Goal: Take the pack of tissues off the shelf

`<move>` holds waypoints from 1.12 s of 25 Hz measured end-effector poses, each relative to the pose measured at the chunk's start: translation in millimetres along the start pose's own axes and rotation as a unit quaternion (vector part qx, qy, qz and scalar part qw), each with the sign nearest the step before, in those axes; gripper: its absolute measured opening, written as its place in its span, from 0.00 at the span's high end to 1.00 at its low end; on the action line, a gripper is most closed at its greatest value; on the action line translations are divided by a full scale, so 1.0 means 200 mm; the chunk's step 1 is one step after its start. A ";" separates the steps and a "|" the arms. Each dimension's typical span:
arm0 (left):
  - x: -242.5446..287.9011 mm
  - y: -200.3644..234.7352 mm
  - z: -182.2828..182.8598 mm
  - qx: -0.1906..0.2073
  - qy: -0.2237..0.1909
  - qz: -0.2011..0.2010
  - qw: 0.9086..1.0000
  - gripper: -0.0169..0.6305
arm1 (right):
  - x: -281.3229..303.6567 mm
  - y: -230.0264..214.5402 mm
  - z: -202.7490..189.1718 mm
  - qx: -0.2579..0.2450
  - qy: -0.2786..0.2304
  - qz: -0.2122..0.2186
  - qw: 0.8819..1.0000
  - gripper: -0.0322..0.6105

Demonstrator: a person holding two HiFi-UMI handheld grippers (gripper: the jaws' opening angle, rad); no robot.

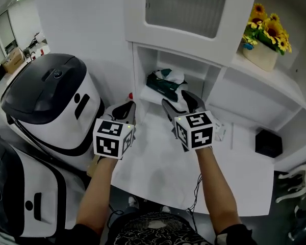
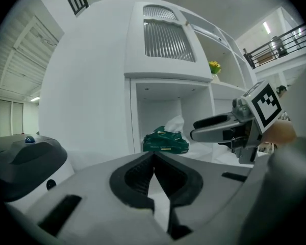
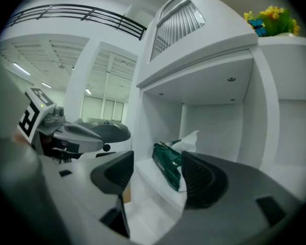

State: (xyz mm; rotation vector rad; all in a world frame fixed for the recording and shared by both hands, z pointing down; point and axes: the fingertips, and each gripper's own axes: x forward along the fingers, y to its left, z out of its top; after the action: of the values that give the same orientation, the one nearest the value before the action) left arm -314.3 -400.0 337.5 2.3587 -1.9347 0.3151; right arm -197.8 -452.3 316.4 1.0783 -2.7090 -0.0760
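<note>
We see the pack of tissues (image 1: 164, 82), in a dark green wrapper with a white tissue standing out of its top, lying on a low white shelf (image 1: 147, 95) inside the open compartment of a white cabinet (image 1: 137, 14). In the right gripper view the pack of tissues (image 3: 168, 168) appears in the gap between the two jaws, resting on the shelf (image 3: 149, 181) near its front edge. The right hand-held gripper (image 1: 180, 104) is released, its jaws wide apart and level with the compartment's opening. The right jaw overlaps the near end of the pack in that view, but we cannot tell whether it touches. The left hand-held gripper (image 1: 125, 112) is clenched on nothing. In the left gripper view its dark pads (image 2: 137, 176) meet at their tips, and the pack (image 2: 166, 142) lies well beyond them. That gripper is held left of the right one, outside the compartment and above the white bench (image 1: 204, 180). A ribbed door panel (image 1: 186, 6) closes the cabinet section above the compartment. To the right, a white pot of yellow sunflowers (image 1: 265, 34) stands on a higher ledge, and a small black box (image 1: 269, 143) sits on the bench. Two white-and-black rounded machines (image 1: 51, 103) stand at the left of the cabinet.
</note>
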 end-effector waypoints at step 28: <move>0.23 0.19 -0.09 0.001 0.006 -0.131 0.991 0.97 | 0.40 -0.06 -0.13 -0.085 0.134 -0.090 0.983 0.60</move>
State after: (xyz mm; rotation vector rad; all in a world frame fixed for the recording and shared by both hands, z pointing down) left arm -345.6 -447.8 362.3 2.5647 -1.5911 0.3117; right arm -240.4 -514.5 354.2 1.1862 -2.3176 -0.1744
